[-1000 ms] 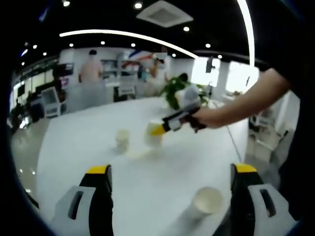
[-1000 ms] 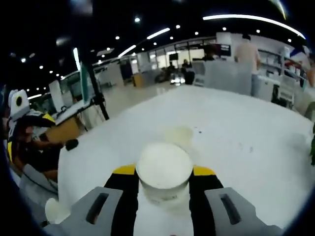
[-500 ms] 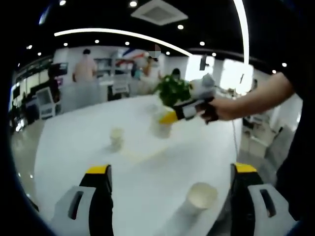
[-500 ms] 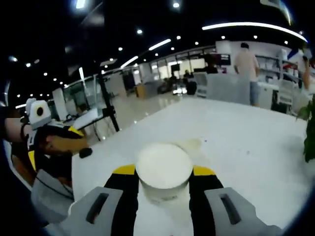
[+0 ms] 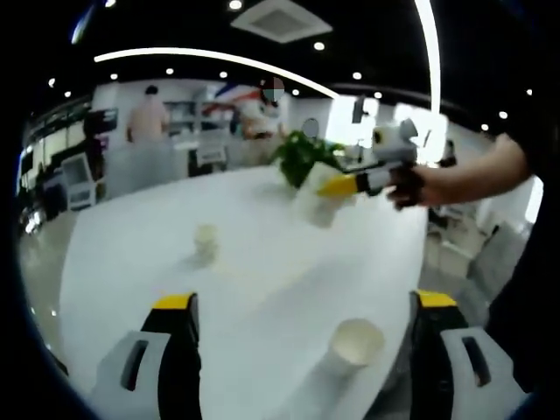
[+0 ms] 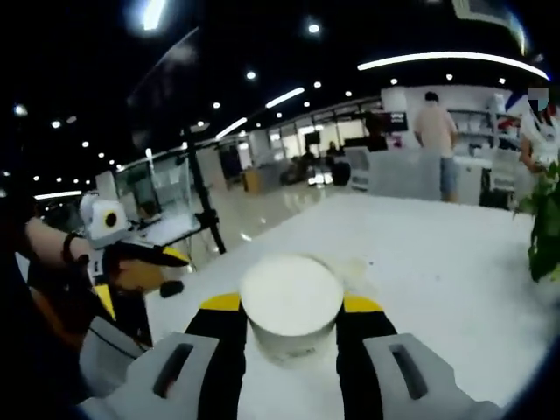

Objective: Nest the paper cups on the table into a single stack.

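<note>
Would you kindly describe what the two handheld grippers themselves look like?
The left gripper and the right gripper look alike: black fingers with yellow tips, set in light grey housings with slotted openings. A dark wristband shows on the person's hand.

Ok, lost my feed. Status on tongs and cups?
Right tongs shut on a cup, lifted. Left tongs open, empty. Two cups on the table: near cup, far cup. Plant beyond.

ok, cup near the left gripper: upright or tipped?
Upright: the near cup stands on the table, open mouth up, between the left gripper's fingers.
</note>
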`<state>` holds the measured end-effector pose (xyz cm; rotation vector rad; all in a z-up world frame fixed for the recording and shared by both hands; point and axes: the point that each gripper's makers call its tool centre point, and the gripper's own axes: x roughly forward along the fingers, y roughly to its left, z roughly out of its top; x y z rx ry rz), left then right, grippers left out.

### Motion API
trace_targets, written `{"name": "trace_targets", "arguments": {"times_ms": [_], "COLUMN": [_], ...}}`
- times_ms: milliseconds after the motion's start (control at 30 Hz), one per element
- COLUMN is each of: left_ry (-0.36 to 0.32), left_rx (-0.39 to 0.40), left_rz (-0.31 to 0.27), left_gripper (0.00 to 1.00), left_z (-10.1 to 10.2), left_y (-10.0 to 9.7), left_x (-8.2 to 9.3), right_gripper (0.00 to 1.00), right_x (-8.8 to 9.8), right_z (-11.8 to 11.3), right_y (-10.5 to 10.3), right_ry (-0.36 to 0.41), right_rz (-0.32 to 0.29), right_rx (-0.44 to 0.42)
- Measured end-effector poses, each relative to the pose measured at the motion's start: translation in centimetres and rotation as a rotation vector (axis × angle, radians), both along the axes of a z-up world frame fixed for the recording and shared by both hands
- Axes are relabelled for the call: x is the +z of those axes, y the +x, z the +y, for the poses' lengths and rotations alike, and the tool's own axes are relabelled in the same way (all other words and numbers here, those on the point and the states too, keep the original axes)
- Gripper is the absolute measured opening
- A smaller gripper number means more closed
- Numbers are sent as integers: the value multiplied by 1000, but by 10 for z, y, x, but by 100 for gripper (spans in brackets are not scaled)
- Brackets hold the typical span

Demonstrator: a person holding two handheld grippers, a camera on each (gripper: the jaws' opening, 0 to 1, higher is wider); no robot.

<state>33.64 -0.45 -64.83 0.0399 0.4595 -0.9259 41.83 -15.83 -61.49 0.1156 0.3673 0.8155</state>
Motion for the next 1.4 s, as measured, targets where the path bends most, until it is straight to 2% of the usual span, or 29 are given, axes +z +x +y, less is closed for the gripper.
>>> {"name": "trace_targets", "arguments": {"times_ms": [267, 667, 800, 900, 1000, 1133, 1400], "left_ry": [-2, 7, -10, -12, -31, -44, -45], "left_rx": [-5, -11, 2, 7, 28, 32, 39], "left_rz": [9, 14, 16, 18, 33, 32, 39], "left_gripper": [99, 99, 99, 99, 99, 99, 99], "left_z": [-4, -6, -5, -1, 1, 2, 5], "left_y": [-6, -13, -13, -14, -13, -14, -17], "left_x": [-4, -5, -4, -6, -5, -3, -6], "right_gripper": [37, 36, 36, 36, 36, 36, 36], "right_x": [15, 16, 23, 29, 28, 27, 10], "right_z": [-8, -11, -10, -6, -5, -5, 2], "right_y": [-19, -42, -46, -50, -52, -58, -77], "right_ry": [66, 161, 241, 365, 361, 396, 518], "right_rz": [11, 54, 81, 157, 154, 173, 278], "right_rx": [-22, -65, -92, -112, -120, -136, -152]}}
